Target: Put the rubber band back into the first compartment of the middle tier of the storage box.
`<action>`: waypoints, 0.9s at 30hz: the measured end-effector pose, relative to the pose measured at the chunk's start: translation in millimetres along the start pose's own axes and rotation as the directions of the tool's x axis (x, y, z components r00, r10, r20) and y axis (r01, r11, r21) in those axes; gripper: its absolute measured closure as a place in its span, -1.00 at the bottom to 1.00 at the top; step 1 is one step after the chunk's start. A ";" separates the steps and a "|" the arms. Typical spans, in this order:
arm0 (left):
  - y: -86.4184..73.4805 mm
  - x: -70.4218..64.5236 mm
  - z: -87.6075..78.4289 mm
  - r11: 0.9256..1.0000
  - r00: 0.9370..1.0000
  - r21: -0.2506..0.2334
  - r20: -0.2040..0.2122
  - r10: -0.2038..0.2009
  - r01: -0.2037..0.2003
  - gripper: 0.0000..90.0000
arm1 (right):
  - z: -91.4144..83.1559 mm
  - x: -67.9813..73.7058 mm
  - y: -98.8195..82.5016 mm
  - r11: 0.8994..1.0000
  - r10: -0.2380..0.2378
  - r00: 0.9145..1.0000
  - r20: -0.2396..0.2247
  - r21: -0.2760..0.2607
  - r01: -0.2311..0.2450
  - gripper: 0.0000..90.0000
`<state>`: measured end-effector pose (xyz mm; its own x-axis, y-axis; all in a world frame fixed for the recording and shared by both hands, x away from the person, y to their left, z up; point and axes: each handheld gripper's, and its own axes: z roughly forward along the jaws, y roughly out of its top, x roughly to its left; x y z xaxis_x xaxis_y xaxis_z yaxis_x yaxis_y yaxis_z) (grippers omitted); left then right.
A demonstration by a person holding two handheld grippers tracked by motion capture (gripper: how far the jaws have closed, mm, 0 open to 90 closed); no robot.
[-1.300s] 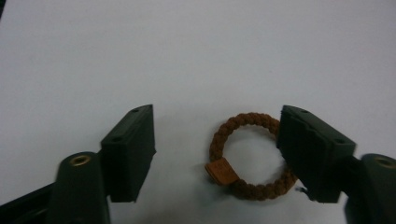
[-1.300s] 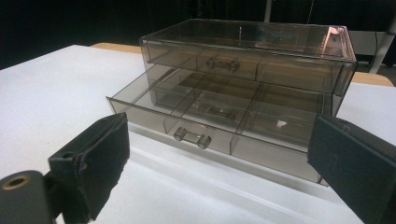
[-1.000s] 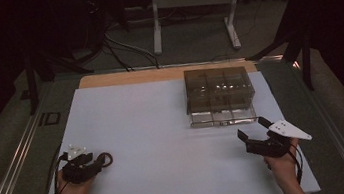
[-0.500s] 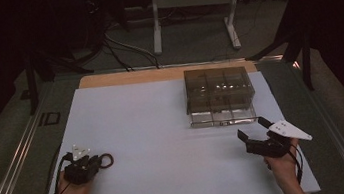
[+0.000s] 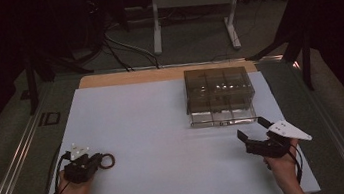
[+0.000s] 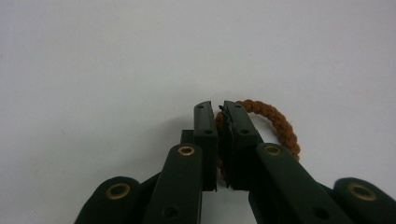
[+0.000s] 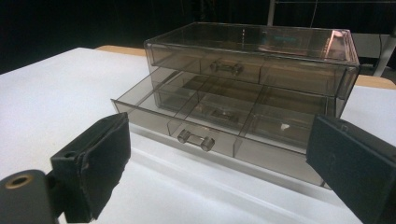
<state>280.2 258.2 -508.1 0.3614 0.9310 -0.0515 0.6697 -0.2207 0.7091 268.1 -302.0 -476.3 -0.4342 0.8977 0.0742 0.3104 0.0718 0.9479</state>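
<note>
At the left of the white worktop (image 5: pixel 164 128), near its front edge, the left claw (image 5: pixel 99 161) has just been closing and its jaws are now clamped on the near side of a brown braided hair tie (image 6: pixel 275 122), which lies flat on the surface with the rest of its loop sticking out beyond the tips. So the step in hand looks like the pick-up: the grip is made, the lift not yet. Well apart, toward the right rear, stands a smoky clear drawer box (image 5: pixel 218 90) with 2 tiers, its lower drawer (image 7: pixel 201 122) pulled out and its divided compartments bare. The right claw (image 5: pixel 254 130) hangs just in front of that drawer, jaws spread wide and holding nothing. Next, I judge, the tie must be raised clear and carried rightward over 1 open compartment, without the loop snagging the drawer's front wall.
</note>
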 end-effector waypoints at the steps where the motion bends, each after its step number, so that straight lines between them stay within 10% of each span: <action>1: 0.2 -0.9 -0.3 1.000 1.000 -0.006 -0.002 -0.002 0.001 0.93 | 0.0 0.3 0.0 1.000 0.002 1.000 -0.001 0.001 -0.002 -0.85; 27: 14.0 -10.1 -10.0 0.997 1.000 -0.072 0.019 -0.005 0.006 0.94 | -2.2 2.3 -0.1 1.000 0.013 1.000 -0.011 -0.003 -0.013 -0.85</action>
<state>279.4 248.6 -490.6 0.3706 0.9263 -0.0685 0.6235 -0.1934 0.7575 265.2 -300.9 -475.5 -0.4394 0.8938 0.0898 0.3137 0.0590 0.9477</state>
